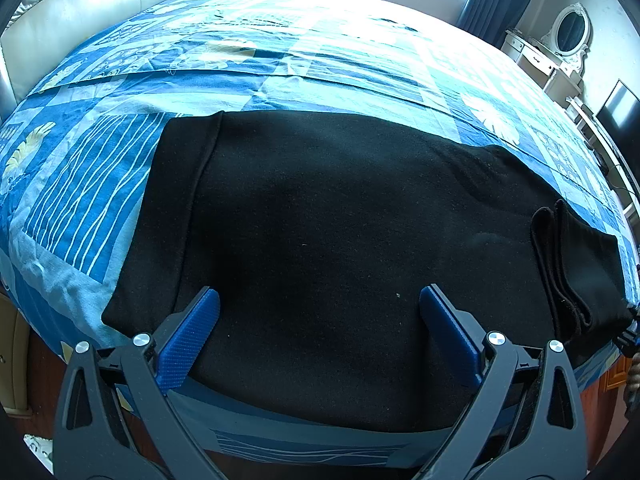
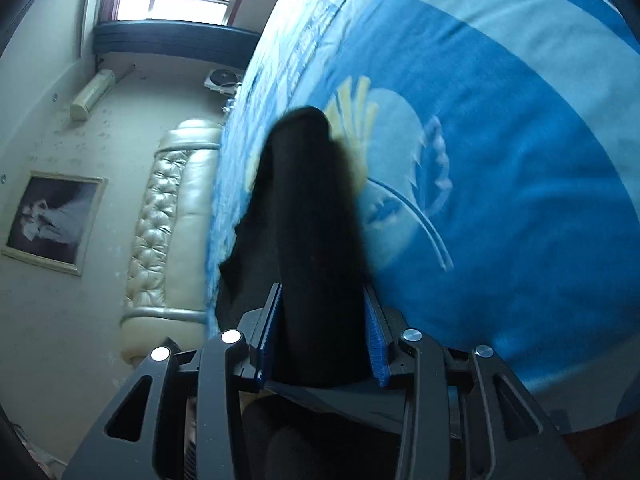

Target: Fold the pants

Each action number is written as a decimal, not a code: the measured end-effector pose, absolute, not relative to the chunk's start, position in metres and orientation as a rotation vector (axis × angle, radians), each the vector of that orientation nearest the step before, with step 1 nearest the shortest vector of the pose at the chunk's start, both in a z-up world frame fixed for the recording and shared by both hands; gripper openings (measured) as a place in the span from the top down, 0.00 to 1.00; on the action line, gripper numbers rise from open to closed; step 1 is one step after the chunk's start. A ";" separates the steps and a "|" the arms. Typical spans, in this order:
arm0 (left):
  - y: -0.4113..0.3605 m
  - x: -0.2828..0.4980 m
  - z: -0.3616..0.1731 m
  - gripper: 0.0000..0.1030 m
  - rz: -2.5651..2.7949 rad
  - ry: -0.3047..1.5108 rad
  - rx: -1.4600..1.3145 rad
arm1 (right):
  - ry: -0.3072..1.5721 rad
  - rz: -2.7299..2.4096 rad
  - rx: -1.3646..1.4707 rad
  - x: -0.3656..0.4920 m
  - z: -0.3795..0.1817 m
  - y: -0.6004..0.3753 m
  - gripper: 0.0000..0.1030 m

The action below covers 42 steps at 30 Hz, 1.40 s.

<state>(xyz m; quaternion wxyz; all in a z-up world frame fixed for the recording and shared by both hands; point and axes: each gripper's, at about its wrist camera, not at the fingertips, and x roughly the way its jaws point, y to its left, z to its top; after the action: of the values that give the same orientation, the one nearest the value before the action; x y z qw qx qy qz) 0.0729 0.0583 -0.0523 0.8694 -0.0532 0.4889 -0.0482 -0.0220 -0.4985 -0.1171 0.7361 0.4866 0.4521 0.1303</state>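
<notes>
Black pants [image 1: 328,220] lie flat across the near part of a bed, the waistband band toward the left and a folded, doubled edge [image 1: 568,264] at the right. My left gripper [image 1: 320,300] hovers just above the cloth near the bed's front edge, open wide, its blue pads apart with nothing pinched. In the right wrist view my right gripper [image 2: 322,300] is shut on a thick bunch of the black pants [image 2: 308,208], which stands up from between its blue pads against the bedspread. A dark piece of the right gripper [image 1: 628,336] shows at the right edge of the left wrist view.
The blue patterned bedspread [image 1: 280,56] covers the whole bed. A cream padded headboard [image 2: 164,216] runs along one side. A white dresser with an oval mirror [image 1: 568,32] and a dark screen [image 1: 618,104] stand at the right. Wooden floor [image 1: 36,368] shows below the bed's edge.
</notes>
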 end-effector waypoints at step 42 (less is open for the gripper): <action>0.159 0.097 -0.017 0.06 -0.256 0.995 -0.362 | 1.083 0.621 0.909 0.040 -0.105 -0.281 0.76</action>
<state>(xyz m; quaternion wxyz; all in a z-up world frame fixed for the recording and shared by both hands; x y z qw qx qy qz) 0.0966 0.1589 -0.0171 0.8553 -0.1723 0.4732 -0.1218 0.0405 -0.2808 -0.1051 0.7163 0.4106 0.4895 0.2807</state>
